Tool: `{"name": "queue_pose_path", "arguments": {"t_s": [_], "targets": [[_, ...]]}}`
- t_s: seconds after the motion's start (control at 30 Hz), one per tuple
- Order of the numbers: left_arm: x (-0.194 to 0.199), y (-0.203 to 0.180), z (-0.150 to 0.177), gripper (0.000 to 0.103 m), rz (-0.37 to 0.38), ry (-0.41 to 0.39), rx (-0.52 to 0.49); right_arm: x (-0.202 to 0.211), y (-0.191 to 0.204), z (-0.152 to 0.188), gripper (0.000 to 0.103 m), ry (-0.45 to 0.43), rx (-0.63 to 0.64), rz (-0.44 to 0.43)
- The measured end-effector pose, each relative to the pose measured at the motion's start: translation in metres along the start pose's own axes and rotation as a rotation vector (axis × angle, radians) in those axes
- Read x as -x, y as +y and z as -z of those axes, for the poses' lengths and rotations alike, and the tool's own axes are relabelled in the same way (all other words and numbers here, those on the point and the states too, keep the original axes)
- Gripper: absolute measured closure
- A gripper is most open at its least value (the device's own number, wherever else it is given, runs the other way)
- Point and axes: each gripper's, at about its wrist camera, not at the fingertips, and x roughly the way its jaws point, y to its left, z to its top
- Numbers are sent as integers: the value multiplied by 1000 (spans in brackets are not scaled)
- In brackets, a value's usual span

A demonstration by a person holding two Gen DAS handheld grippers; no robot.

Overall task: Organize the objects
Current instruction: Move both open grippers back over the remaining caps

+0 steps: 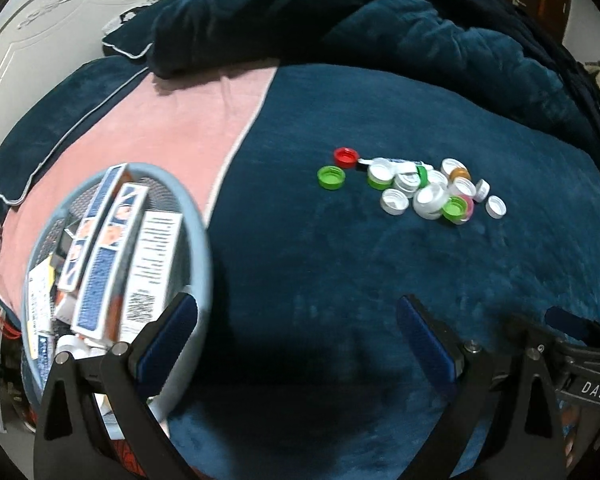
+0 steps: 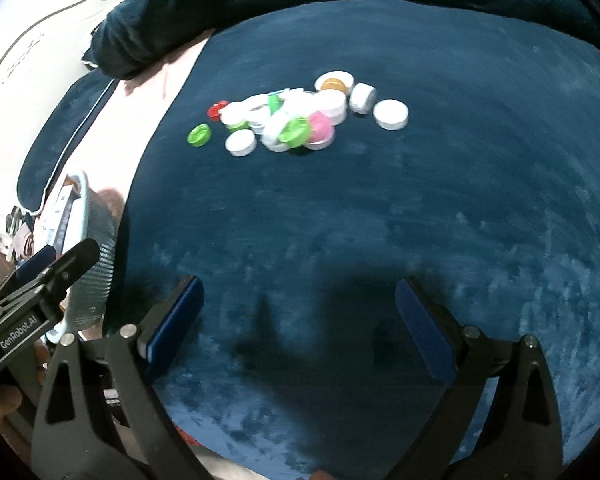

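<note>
- Cluster of bottle caps, mostly white, lying on the dark blue bed cover; the caps overlap, so their count and the small tube-like item behind them cannot be made out.
- Red cap and green cap lie just left of the cluster, apart from it; a second green cap and a pink cap sit at its near edge, and one white cap lies alone at its right.
- Round blue-rimmed basket at left, on the pink panel of the bed, holds upright cartons; their print is blurred, and the basket's near side is hidden behind the left tongs.
- Left tongs: jaws wide apart, holding nothing, hovering near the basket's rim.
- Right tongs: jaws wide apart, empty, above bare cover; their shadow falls just ahead.
- Between both tongs and the caps lies a broad stretch of cover free of objects.
- A bunched blue blanket borders the far side; a white headboard closes the far left.
- Fisheye edges cut off the bed's near and right limits.
</note>
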Motion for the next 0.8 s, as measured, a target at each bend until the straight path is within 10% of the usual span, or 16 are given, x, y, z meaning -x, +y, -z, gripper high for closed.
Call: {"name": "queue_pose_path", "arguments": {"t_s": [0.8], "targets": [[-91,-34,-67,1,62,57,-1,-48,-70,-100,1,-11,-4,161]]}}
